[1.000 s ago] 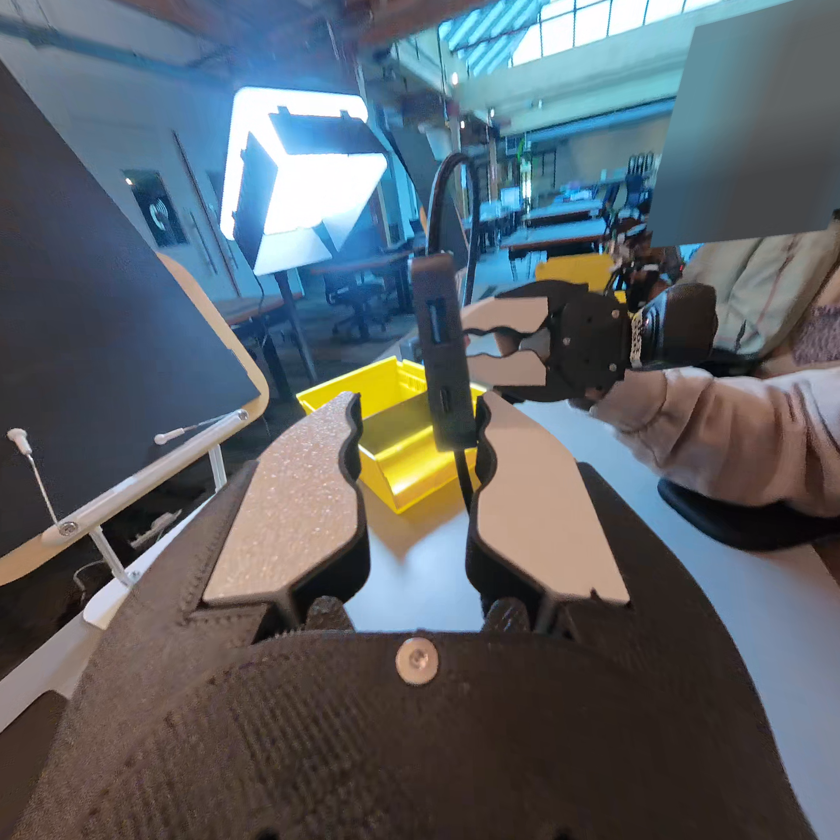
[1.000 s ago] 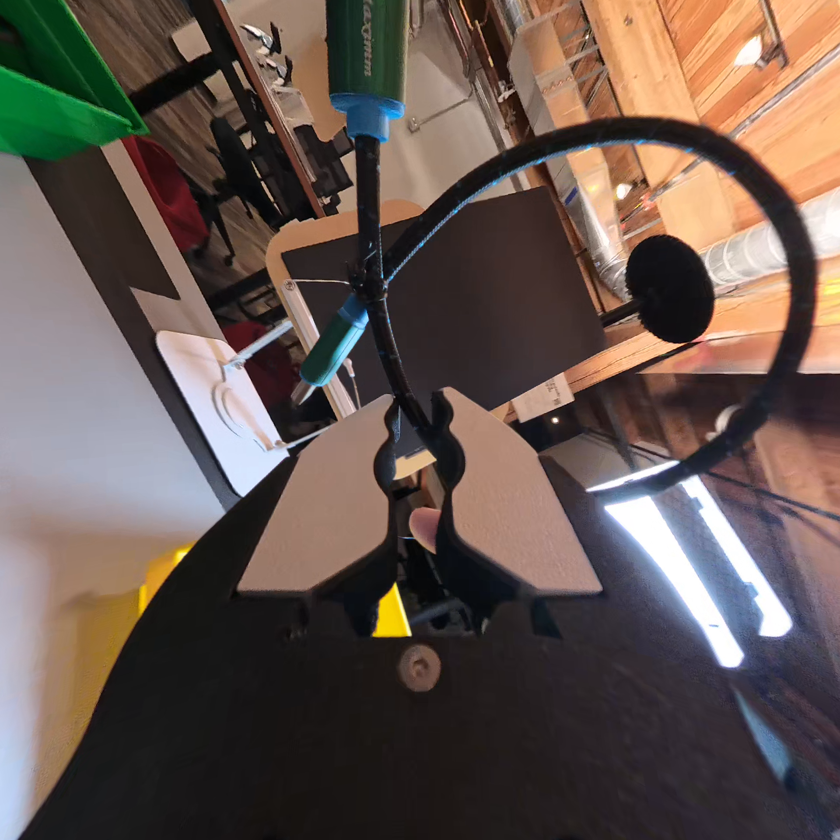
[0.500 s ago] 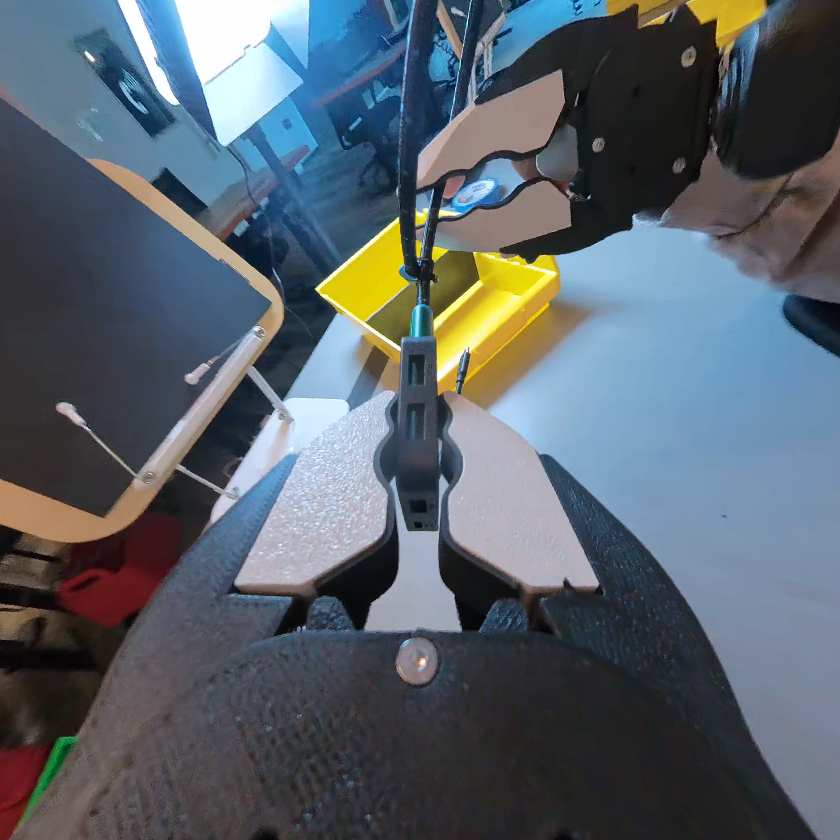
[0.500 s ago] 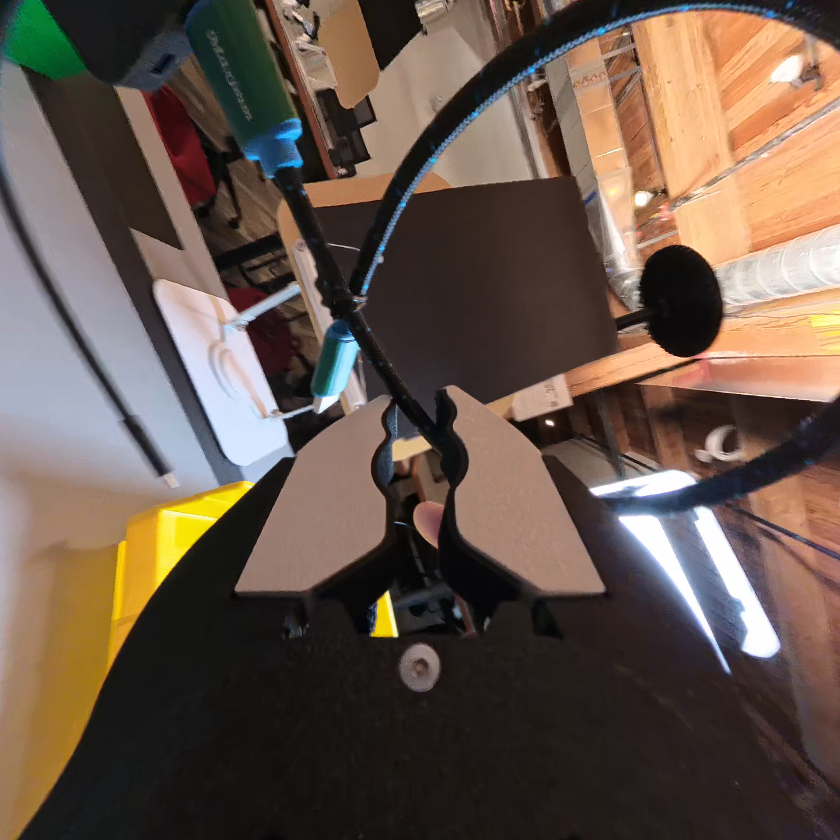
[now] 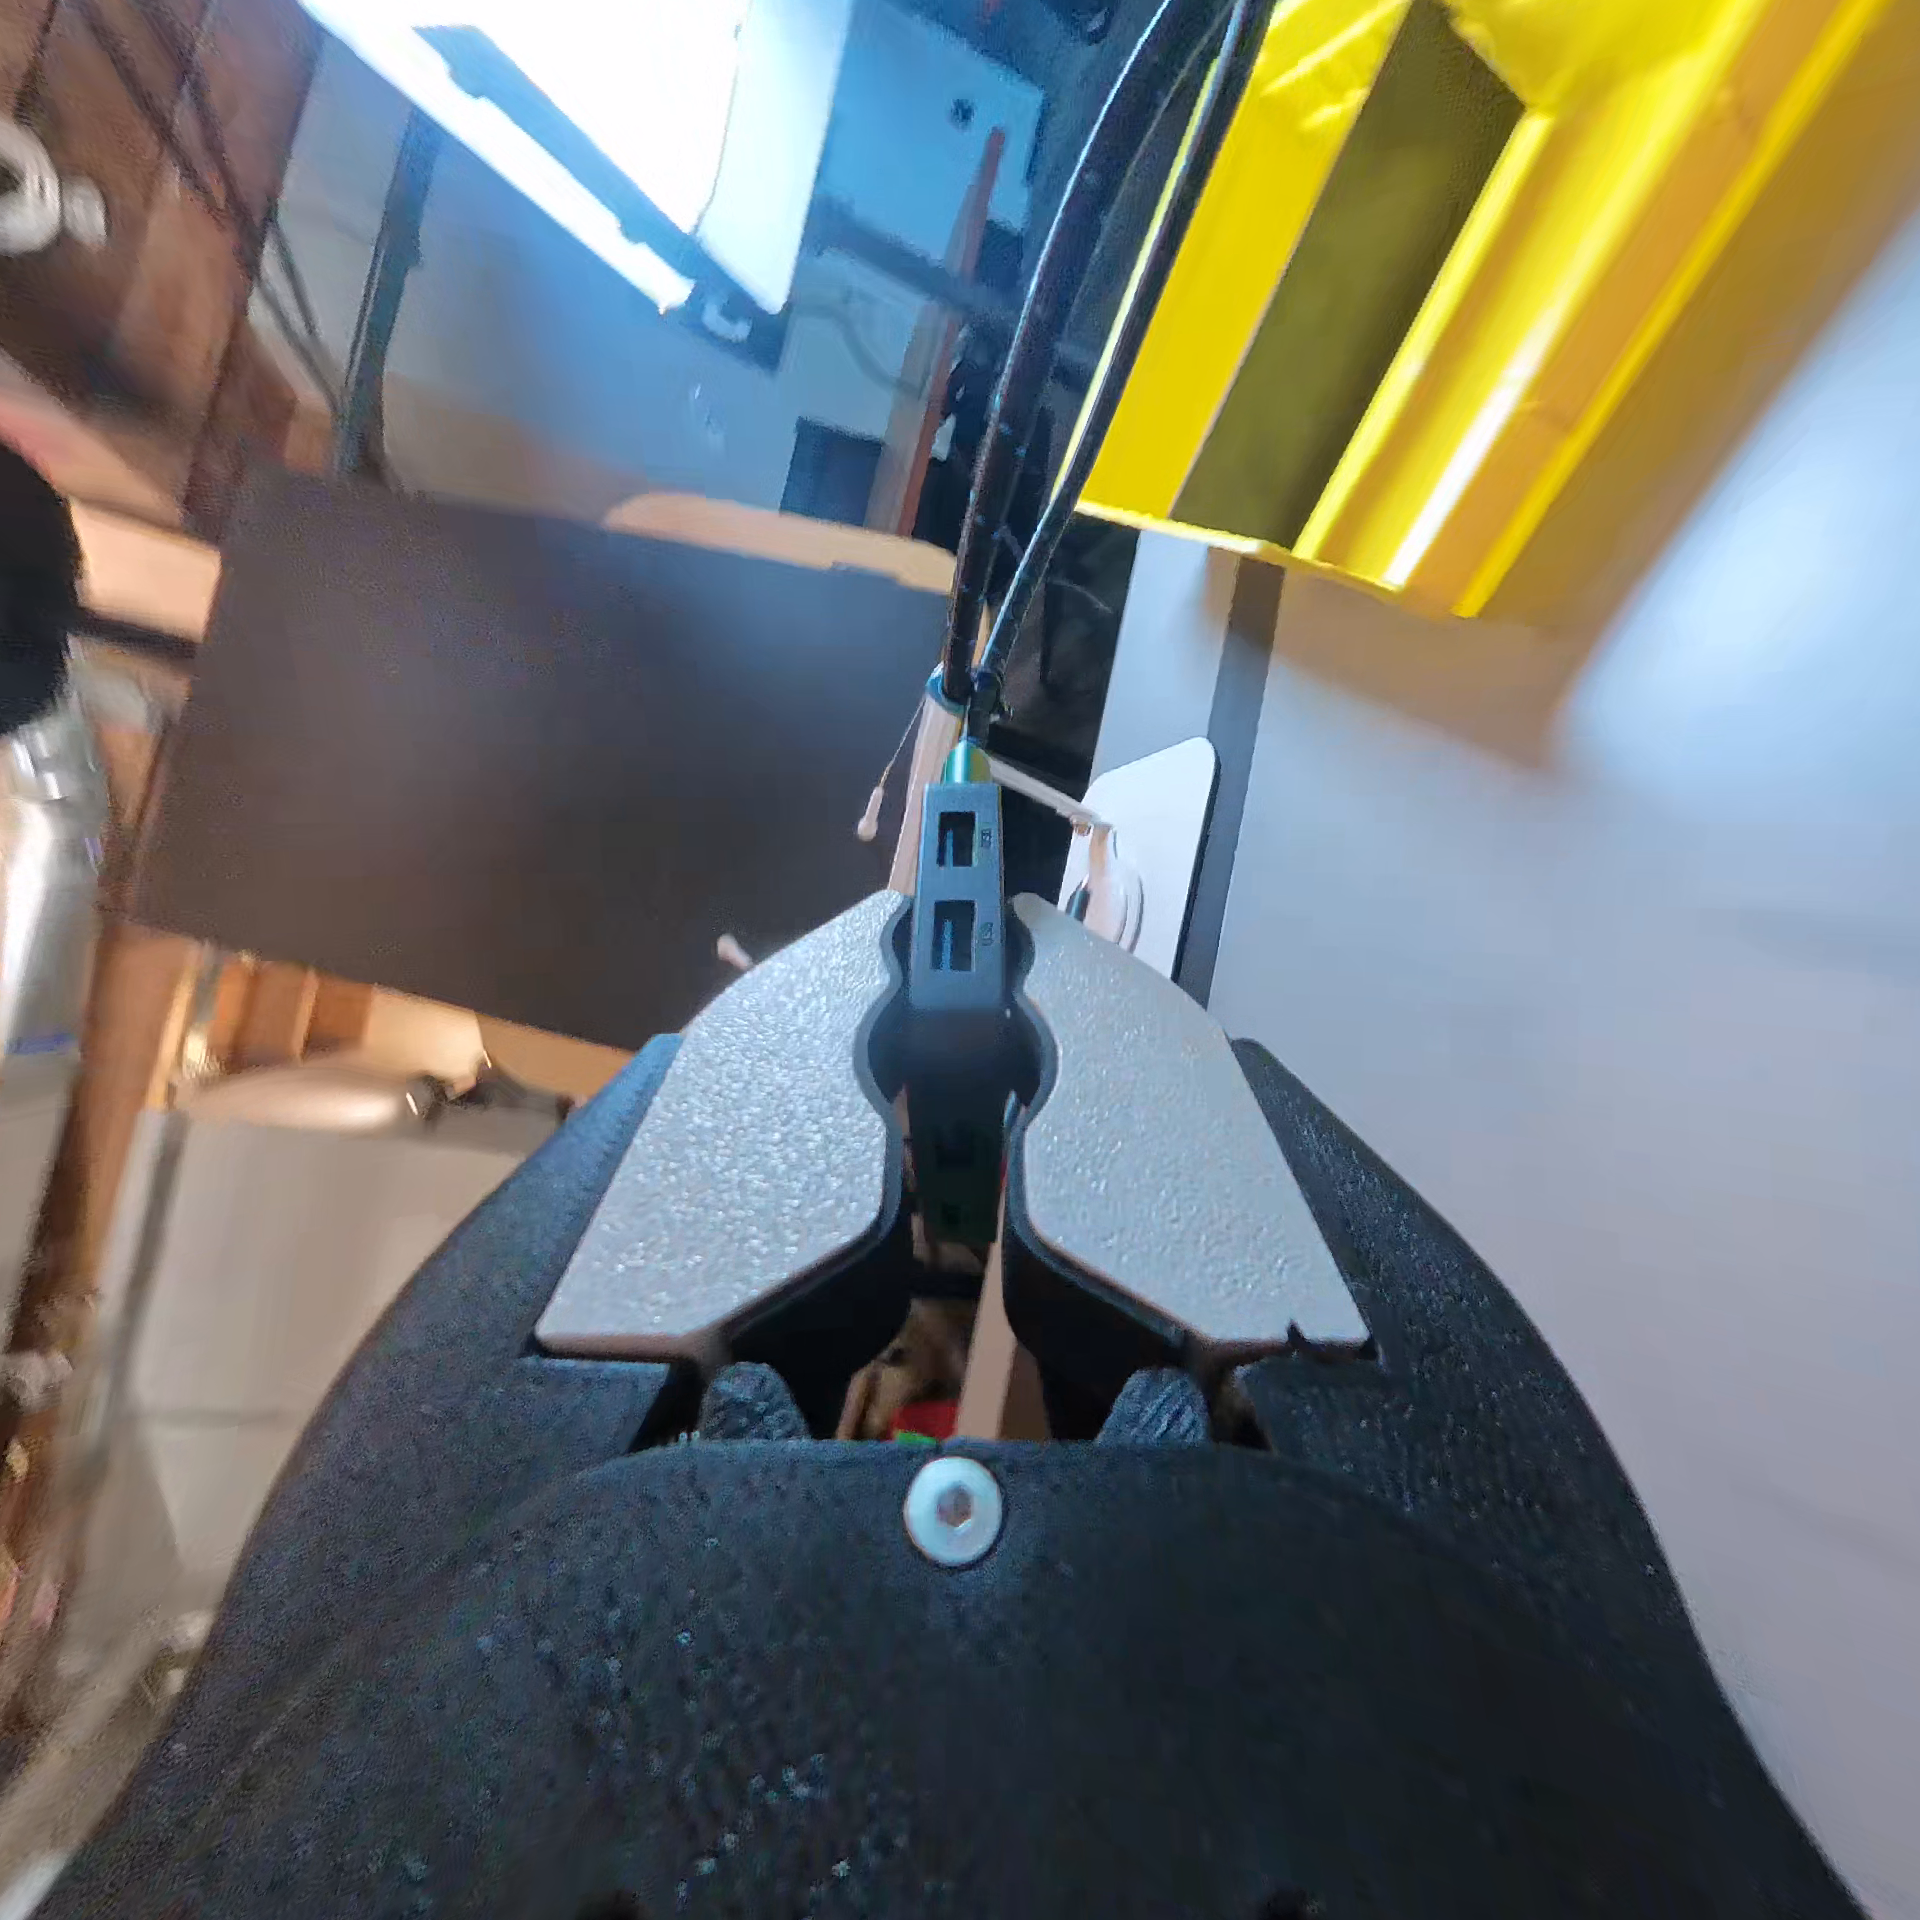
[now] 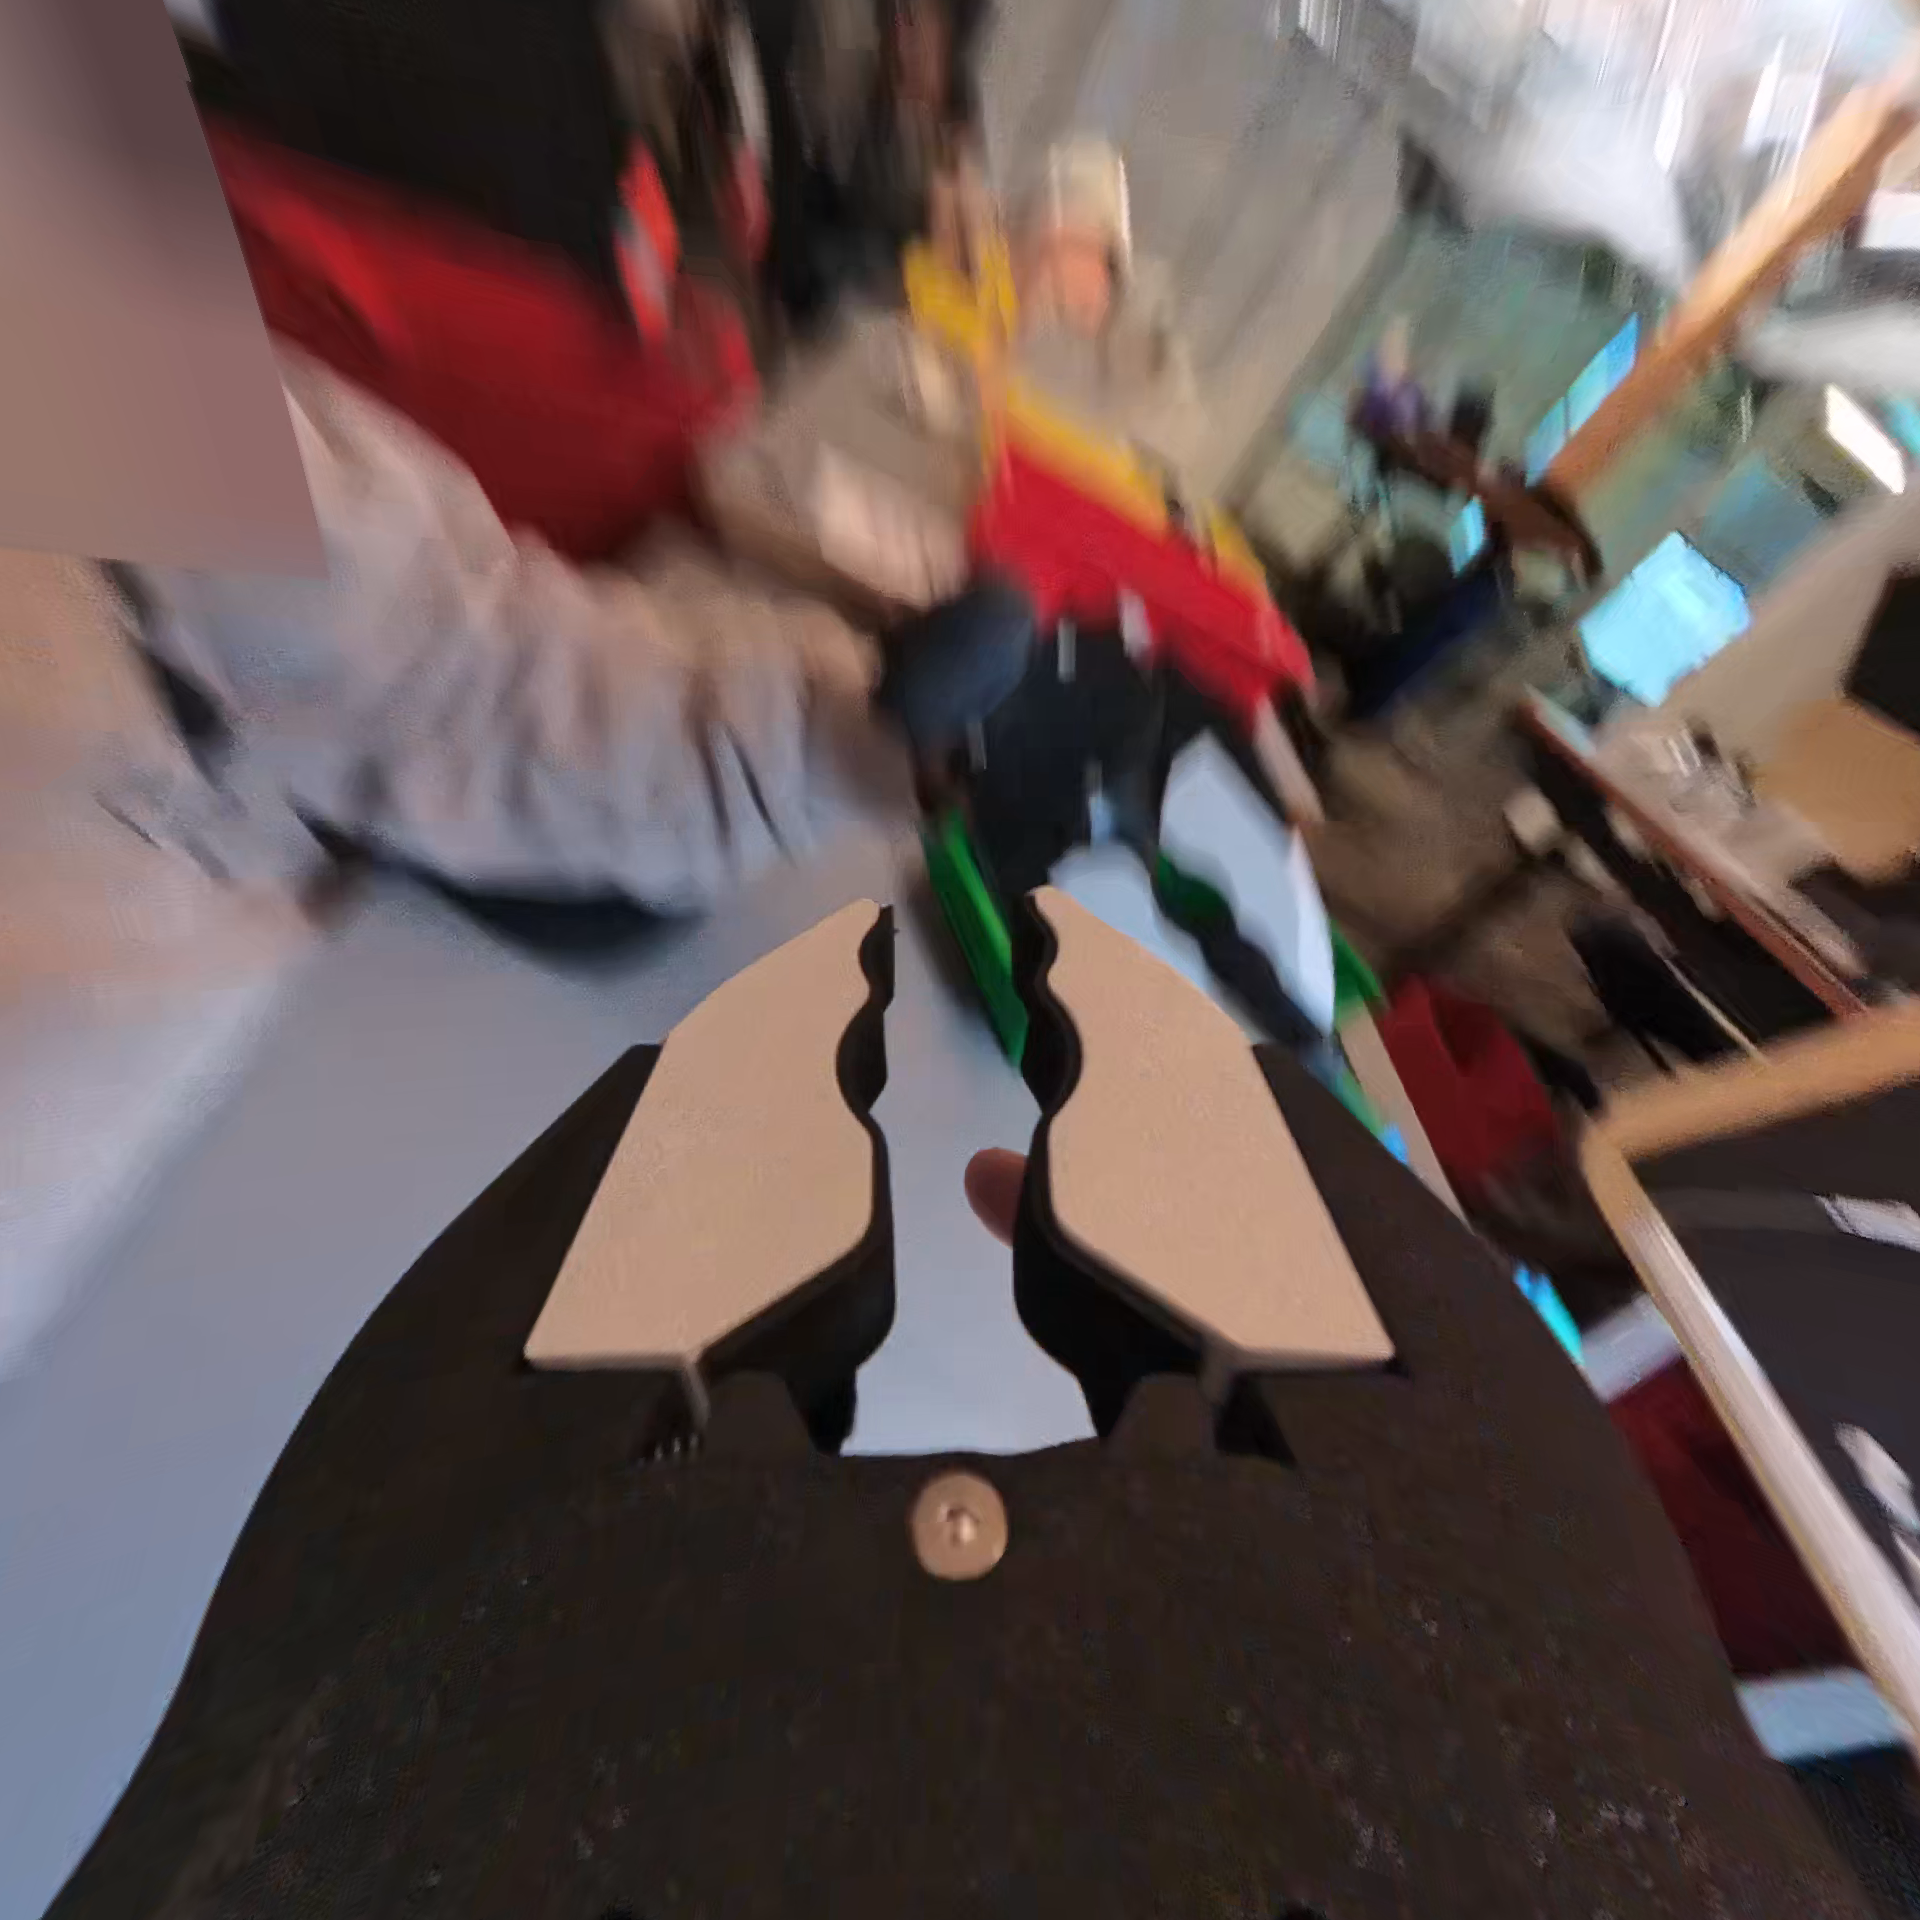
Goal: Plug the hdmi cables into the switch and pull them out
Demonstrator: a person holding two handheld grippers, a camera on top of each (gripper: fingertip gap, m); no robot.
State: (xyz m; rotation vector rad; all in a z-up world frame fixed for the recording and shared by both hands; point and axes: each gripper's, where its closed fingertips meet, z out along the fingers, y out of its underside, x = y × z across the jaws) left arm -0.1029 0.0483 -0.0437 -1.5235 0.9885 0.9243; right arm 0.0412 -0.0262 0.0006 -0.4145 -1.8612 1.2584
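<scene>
My left gripper [image 5: 958, 914] is shut on the black switch [image 5: 961, 935], a slim bar with two ports facing me. It sticks out past the fingertips, held in the air beside the white table [image 5: 1558, 1039]. A green plug [image 5: 969, 769] sits in the switch's far end, and its black braided HDMI cable [image 5: 1023, 395] runs up out of the frame. My right gripper [image 6: 956, 914] is slightly open with nothing between its fingers. The right wrist view is badly motion-blurred, and no cable or switch shows in it.
A yellow bin [image 5: 1455, 312] stands on the table beyond the switch. A black panel [image 5: 520, 727] and a white pad [image 5: 1153, 831] are at the table's edge. In the right wrist view a person's sleeve [image 6: 520, 727] and a green bin edge [image 6: 977, 935] show, blurred.
My left gripper went from open to shut on the switch and has rolled. My right gripper has let go of the cable, opened a little and swung away fast.
</scene>
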